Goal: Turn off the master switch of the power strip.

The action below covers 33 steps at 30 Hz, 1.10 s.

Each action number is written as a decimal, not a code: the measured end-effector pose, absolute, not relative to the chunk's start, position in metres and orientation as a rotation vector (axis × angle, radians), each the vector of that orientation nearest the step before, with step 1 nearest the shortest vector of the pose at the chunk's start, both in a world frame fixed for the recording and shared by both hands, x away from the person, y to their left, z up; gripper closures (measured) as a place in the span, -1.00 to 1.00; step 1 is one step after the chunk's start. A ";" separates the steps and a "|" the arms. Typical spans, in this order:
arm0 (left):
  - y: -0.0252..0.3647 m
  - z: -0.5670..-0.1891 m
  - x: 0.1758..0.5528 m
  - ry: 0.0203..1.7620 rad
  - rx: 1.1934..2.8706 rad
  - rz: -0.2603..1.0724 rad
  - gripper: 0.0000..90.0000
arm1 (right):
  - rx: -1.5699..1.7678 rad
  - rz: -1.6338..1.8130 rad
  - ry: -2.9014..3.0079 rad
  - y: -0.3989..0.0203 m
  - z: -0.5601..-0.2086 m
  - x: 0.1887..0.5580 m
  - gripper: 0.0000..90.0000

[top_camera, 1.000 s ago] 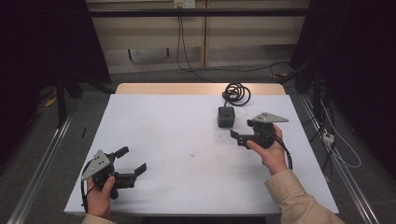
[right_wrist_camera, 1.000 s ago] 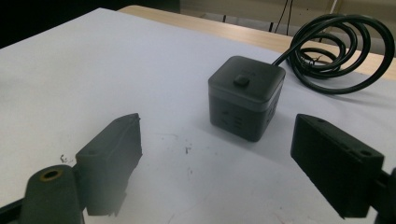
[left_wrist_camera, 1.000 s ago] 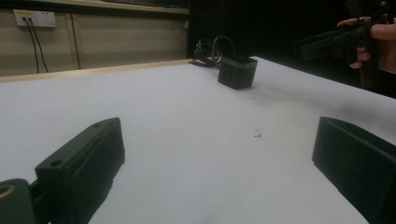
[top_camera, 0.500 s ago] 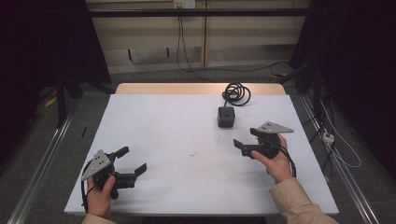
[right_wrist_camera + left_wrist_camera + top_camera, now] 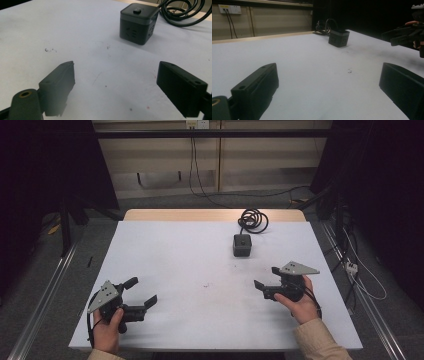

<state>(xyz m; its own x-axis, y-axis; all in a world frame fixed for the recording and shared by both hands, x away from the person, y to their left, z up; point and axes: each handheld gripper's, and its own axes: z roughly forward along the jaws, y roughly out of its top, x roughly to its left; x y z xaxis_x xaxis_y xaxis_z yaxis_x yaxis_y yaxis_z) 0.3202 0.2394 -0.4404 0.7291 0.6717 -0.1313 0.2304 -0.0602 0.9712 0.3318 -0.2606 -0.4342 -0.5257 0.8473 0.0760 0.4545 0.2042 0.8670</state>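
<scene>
1. In the high view, I hold the left gripper [image 5: 139, 296] near the front left corner of the white table [image 5: 170, 250], with its jaws spread apart and nothing between them. The right gripper [image 5: 265, 278] is on the right side, low over the table, also spread wide and empty. The black socket cube [image 5: 242, 244] stands upright toward the far right part of the table, apart from both grippers, and its coiled cable [image 5: 253, 220] lies just behind it at the far edge.

2. In the left gripper view, my two jaws rise wide apart over bare table. The socket cube [image 5: 339, 38] is far ahead, and the right gripper [image 5: 402, 36] comes in at the right edge.

3. In the right gripper view, the jaws stand released with only table between them. The socket cube [image 5: 138, 23] is ahead and a little to the right, well clear of the jaws, with the cable [image 5: 183, 13] beside it.

4. I judge that the work is only at the beginning: the cube is untouched, and approach, grasp and all the rest remain.

5. Nothing stands between the right gripper and the cube. Only the cable behind it could drag or catch when the cube is lifted.
</scene>
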 end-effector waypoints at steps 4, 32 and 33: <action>0.239 -0.440 0.320 0.744 1.628 0.420 -0.95 | 1.213 1.261 2.073 -0.264 -0.438 0.325 -0.67; 0.238 -0.441 0.322 0.747 1.635 0.421 -0.95 | 1.206 1.208 2.087 -0.282 -0.457 0.291 -0.69; 0.238 -0.441 0.322 0.746 1.637 0.422 -0.95 | 1.201 1.203 2.089 -0.282 -0.456 0.291 -0.69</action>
